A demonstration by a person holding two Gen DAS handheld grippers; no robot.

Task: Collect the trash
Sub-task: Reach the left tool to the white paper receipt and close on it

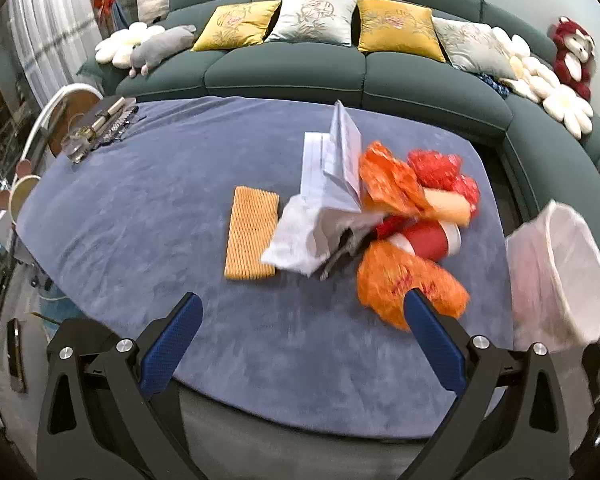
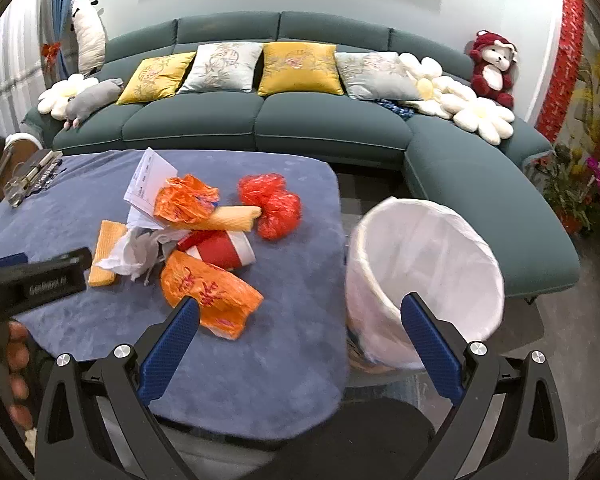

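A pile of trash lies on the blue-covered table (image 1: 140,208): an orange plastic bag (image 1: 404,280) nearest, a red paper cup (image 1: 430,240), white crumpled paper (image 1: 300,236), a folded white sheet (image 1: 336,160), a red net bag (image 1: 440,172), another orange bag (image 1: 388,180) and a yellow foam net sleeve (image 1: 252,236). The same pile shows in the right wrist view, with the orange bag (image 2: 208,296) and the cup (image 2: 224,250). A white-lined bin (image 2: 424,276) stands right of the table. My left gripper (image 1: 302,320) is open and empty above the near table edge. My right gripper (image 2: 298,320) is open and empty between the pile and the bin.
A green sofa (image 2: 300,128) with cushions and plush toys curves behind and to the right. Glassware and a dark tray (image 1: 100,128) sit at the table's far left corner. The left gripper's body (image 2: 32,280) shows at the left of the right wrist view.
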